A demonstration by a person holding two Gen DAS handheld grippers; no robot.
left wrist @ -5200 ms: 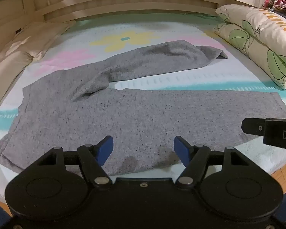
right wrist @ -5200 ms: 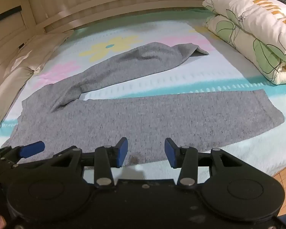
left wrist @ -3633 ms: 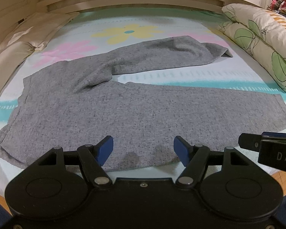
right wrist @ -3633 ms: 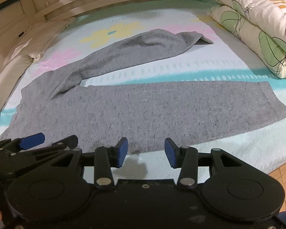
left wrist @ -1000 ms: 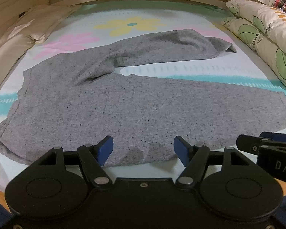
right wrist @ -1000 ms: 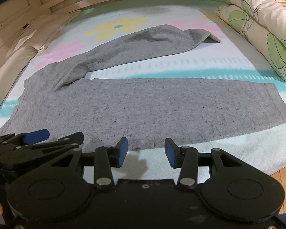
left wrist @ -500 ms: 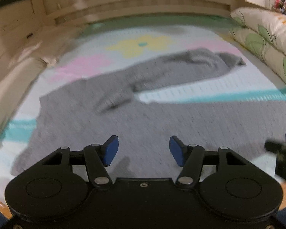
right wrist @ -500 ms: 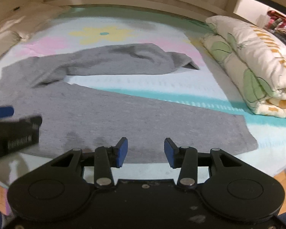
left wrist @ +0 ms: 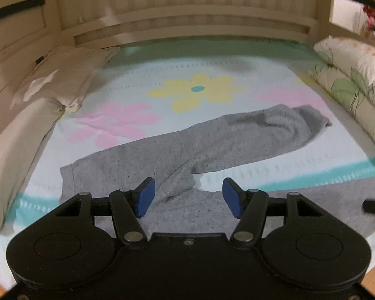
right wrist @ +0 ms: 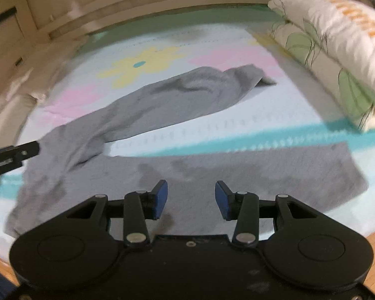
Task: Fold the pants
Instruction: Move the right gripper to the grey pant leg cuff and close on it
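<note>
None of the folding done yet, judging by the lay of things. Grey sweatpants spread flat on the bed, both legs apart in an open V: near leg straight along the front edge of the bed, running toward the right side; far leg angled off toward the middle, its cuff rumpled and partly turned over near the quilt. Waistband toward the left edge, by the pale pillows. Still to do, by this reading: far leg brought over the near one, then the length halved or thirded.

Left gripper with jaws spread wide and nothing between them, above the crotch of the garment. Right gripper likewise parted and empty, above the near leg. No contact with the cloth visible from either.

Fabric: heathered knit, soft and matte, limp enough to hold wrinkles where the far leg bunches; a few darker blotches on the near leg, possibly shadows or damp patches, cannot tell which. Bedsheet smooth, pale, printed with a big yellow flower, pink flowers and teal bands. Rolled quilt at the right edge, puffy, leaf-patterned. Slatted wooden bed frame behind.
</note>
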